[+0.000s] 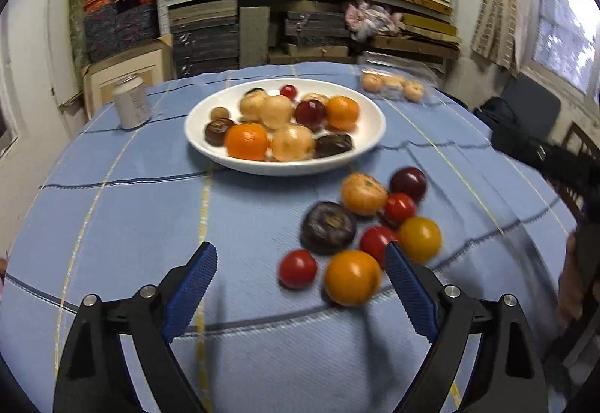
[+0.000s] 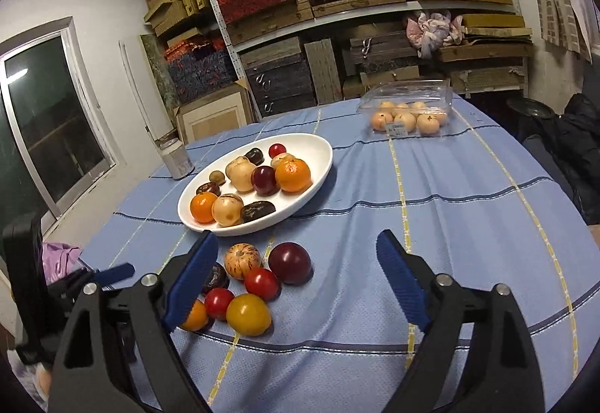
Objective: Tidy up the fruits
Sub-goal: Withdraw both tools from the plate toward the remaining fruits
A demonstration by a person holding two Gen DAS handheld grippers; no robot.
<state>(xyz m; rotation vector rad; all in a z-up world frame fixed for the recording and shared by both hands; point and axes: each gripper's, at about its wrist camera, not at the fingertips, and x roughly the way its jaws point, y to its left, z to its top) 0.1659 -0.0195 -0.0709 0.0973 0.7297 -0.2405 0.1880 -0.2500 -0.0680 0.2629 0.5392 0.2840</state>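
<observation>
A white oval plate holds several fruits: oranges, pale round fruits, dark plums and a cherry tomato. Loose fruits lie on the blue cloth in front of it: a dark plum, a striped orange fruit, a dark purple fruit, red tomatoes, a yellow tomato and an orange. My left gripper is open, empty, just before the orange. My right gripper is open, empty, above the pile's right side.
A silver can stands left of the plate. A clear plastic box of pale fruits sits at the table's far right. Shelves of stacked boxes fill the back wall. The left gripper's blue finger shows at the right view's left edge.
</observation>
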